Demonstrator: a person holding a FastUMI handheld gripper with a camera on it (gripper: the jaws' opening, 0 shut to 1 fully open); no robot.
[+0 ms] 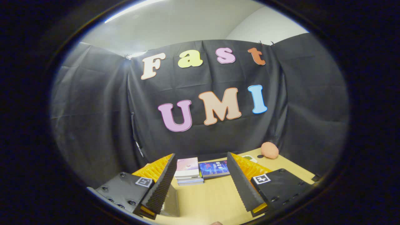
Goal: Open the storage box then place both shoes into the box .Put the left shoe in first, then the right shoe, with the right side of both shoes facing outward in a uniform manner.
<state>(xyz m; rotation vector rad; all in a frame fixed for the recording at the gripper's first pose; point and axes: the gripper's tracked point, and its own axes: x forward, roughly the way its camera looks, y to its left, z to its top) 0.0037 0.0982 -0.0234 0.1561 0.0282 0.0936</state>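
My gripper (200, 157) is held up over a light wooden table (215, 193), its two fingers spread wide apart with nothing between them. A pale grey corner of something (171, 200) peeks out beside the left finger, low down; too little of it shows to tell what it is. I cannot see the shoes or make out a storage box from here.
A small stack of books (187, 171) and a flat blue book (214, 168) lie beyond the fingers against the black cloth wall. A pinkish fuzzy ball (269, 150) sits at the back right of the table, next to a small white and green item (248, 158).
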